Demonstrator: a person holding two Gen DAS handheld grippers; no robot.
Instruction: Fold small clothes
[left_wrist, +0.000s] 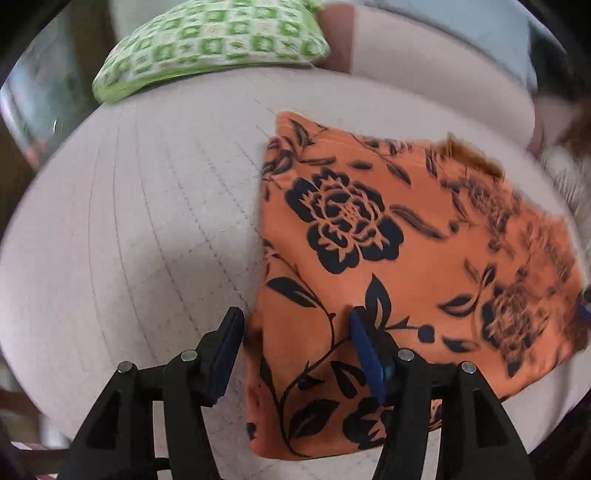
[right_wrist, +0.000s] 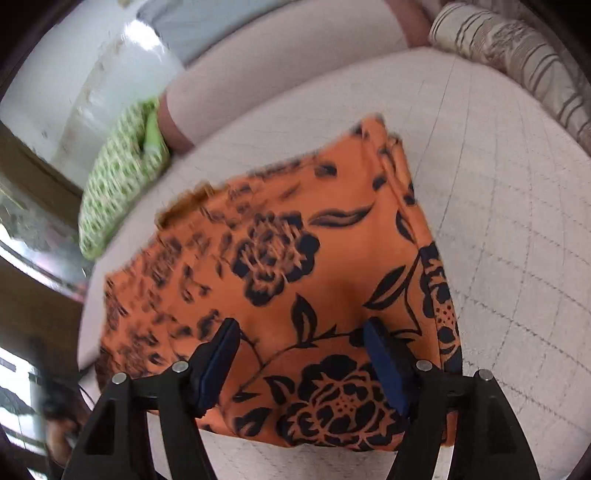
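An orange cloth with black flowers (left_wrist: 388, 266) lies folded on the pale quilted surface (left_wrist: 140, 221). My left gripper (left_wrist: 295, 325) is open above the cloth's near left edge, its right pad over the fabric and its left pad over the bare surface. In the right wrist view the same cloth (right_wrist: 288, 280) fills the middle. My right gripper (right_wrist: 301, 332) is open just above the cloth's near part, both pads over the fabric, holding nothing. The far edges of the cloth are blurred.
A green and white checked pillow (left_wrist: 210, 48) lies at the back left of the surface, also in the right wrist view (right_wrist: 118, 188). A striped beige cushion (right_wrist: 517, 62) sits at the back right. A pale backrest (left_wrist: 424, 62) runs behind.
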